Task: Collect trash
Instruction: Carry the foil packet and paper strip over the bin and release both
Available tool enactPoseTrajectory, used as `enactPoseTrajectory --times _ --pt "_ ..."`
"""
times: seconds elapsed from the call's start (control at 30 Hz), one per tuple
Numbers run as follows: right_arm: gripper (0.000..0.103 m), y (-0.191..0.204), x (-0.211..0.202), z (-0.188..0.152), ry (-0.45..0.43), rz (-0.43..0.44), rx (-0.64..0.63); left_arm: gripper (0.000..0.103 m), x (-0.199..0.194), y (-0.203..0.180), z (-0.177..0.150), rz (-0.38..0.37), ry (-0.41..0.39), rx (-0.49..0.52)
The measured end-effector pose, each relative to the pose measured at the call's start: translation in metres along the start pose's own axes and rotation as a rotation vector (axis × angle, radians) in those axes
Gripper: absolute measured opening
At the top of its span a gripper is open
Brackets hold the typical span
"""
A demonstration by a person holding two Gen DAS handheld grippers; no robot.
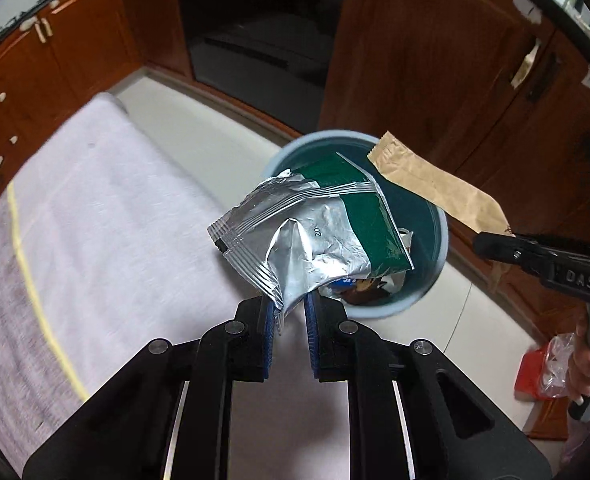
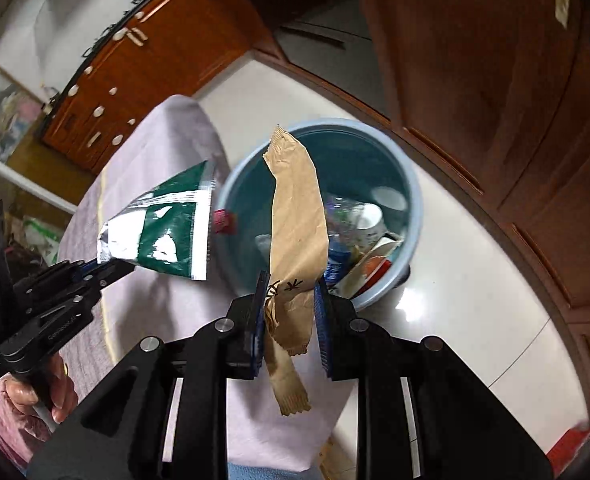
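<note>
The left gripper (image 1: pixel 291 312) has its jaws pinched on a foil wrapper (image 1: pixel 307 232), the right gripper (image 2: pixel 291 308) on a brown paper sleeve (image 2: pixel 297 216). Both pieces hang over the near rim of the blue bin (image 2: pixel 413 216), right of the cloth-covered tabletop (image 1: pixel 95 200).

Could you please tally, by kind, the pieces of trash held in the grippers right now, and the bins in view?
Green and silver foil wrapper, in the left gripper: 1
Brown paper sleeve, in the right gripper: 1
Blue bin, already holding trash: 1
Total: 3
</note>
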State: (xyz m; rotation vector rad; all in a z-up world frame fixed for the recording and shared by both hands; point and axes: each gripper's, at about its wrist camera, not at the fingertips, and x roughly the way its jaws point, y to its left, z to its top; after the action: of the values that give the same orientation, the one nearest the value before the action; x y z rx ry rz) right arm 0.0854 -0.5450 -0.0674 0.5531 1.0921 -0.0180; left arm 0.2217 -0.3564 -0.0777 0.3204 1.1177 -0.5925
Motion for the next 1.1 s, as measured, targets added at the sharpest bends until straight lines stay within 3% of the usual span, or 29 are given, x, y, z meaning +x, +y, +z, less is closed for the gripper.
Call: enactPoseTrajectory --times 0.1,0.23,0.33,0.6,0.67,0.73,0.77,0.8,0.87,0.9,1.1 --pt "0.02 -0.009 0.009 0.006 0.014 -0.012 0.016 0.017 0.021 -0.009 0.009 -0.014 0.026 0.015" --pt "0.02 -0.019 0.016 0.009 0.028 -0.018 0.033 0.029 0.035 -0.018 0.013 -0.02 0.037 0.03" --pt "0.021 -0.022 0.02 0.013 0.036 -0.021 0.036 0.059 0.04 -0.02 0.013 -0.005 0.036 0.037" --pt "0.022 -0.018 0.037 0.022 0.065 -0.022 0.027 0.063 0.041 -0.009 0.008 -0.001 0.052 0.011" --pt "0.024 -0.015 0.042 0.023 0.07 -0.013 0.026 0.069 0.037 -0.004 0.005 -0.012 0.052 -0.001" --pt "0.048 -0.012 0.045 0.025 0.074 0.004 0.034 0.077 0.032 -0.001 0.007 -0.011 0.049 -0.013" --pt "0.077 -0.011 0.046 0.027 0.068 0.003 0.041 0.08 0.029 0.0 0.008 -0.014 0.041 -0.019" --pt "0.082 -0.01 0.044 0.028 0.05 0.0 0.047 0.082 0.028 -0.001 0.01 -0.014 0.035 -0.023" --pt "0.082 -0.007 0.043 0.029 0.049 0.006 0.049 0.095 0.022 0.003 0.01 -0.014 0.021 -0.035" --pt "0.084 -0.007 0.043 0.03 0.052 0.002 0.054 0.097 0.017 0.005 0.008 -0.016 0.004 -0.044" --pt "0.089 -0.009 0.034 0.027 0.038 -0.046 0.085 0.099 -0.004 0.01 0.0 -0.024 -0.018 -0.062"
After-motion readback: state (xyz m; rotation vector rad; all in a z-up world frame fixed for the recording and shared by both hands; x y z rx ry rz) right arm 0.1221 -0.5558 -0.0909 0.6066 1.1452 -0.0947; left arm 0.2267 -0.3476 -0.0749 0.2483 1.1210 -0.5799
